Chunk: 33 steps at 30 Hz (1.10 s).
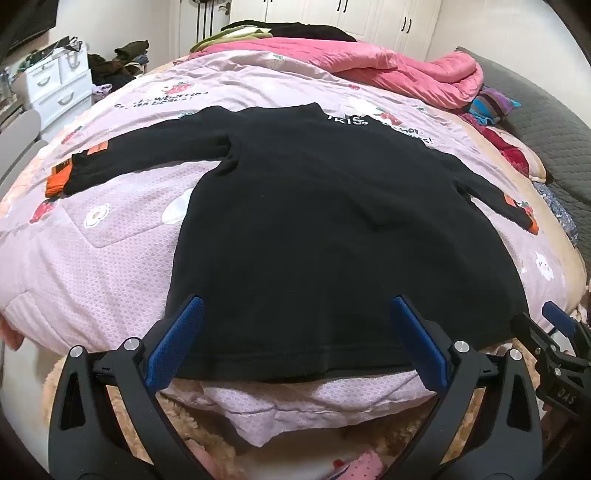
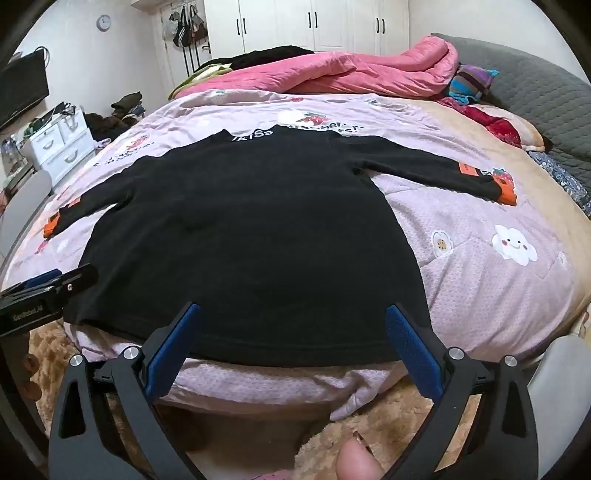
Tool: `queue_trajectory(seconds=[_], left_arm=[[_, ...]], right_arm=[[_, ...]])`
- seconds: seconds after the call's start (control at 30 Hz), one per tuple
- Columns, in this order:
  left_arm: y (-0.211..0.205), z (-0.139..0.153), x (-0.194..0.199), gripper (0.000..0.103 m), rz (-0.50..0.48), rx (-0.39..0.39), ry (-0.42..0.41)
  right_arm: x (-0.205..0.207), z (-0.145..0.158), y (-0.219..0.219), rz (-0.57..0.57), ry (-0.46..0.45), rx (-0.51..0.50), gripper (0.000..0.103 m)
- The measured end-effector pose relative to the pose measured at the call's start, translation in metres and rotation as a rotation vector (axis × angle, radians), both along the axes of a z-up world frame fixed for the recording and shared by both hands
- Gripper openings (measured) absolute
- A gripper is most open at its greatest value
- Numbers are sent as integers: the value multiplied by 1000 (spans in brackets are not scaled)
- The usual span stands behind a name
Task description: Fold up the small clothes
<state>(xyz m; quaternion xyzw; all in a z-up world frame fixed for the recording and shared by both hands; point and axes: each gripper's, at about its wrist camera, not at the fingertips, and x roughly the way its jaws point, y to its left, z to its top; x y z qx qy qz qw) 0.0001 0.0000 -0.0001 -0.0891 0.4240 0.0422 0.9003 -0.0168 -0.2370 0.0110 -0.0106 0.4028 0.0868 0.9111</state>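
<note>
Bed [image 1: 110, 258] fills both views, covered w/ a lilac quilt [image 2: 480, 295] printed w/ strawberries, flowers and a smiling cloud. At the far end lies a bunched pink comforter [image 1: 388, 70], w/ a grey quilted headboard [image 2: 535, 85] at the right edge. White wardrobe doors [image 2: 314, 22] stand behind, a small white drawer unit [image 1: 59, 88] to the left.

Black long-sleeve top [image 1: 332, 221] lies flat on the quilt, sleeves spread out to both sides, orange cuffs at the ends, collar w/ white lettering toward the far side. Its hem runs along the near edge of the bed, closest to both grippers.

Left gripper [image 1: 295, 332] sits low at the near edge, pointing forward over the hem toward the top's left half. Blue-padded fingers [image 1: 177, 339] are spread wide, tips over the cloth just past the hem, nothing clamped between them. In the right wrist view it shows at the far left [image 2: 55, 284], beside the top's lower-left corner.

Right gripper [image 2: 295, 332] is posed the same way, low, level, aimed forward over the hem toward the right half; fingers [image 2: 413, 350] wide apart, gripping nothing. In the left wrist view it appears at the far right [image 1: 546, 332], just beside the lower-right corner.

Fingertip of the person's hand [image 2: 358, 461] shows at the bottom of the right wrist view.
</note>
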Motion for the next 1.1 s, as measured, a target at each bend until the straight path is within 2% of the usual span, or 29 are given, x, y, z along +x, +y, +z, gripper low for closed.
queue_trajectory(seconds=[0.5, 1.1], left_arm=[[3, -7, 5, 95, -4, 1, -6], [-2, 8, 2, 95, -11, -6, -20]], right_arm=[[-2, 7, 3, 2, -18, 4, 99], [-3, 11, 6, -1, -32, -15, 99]])
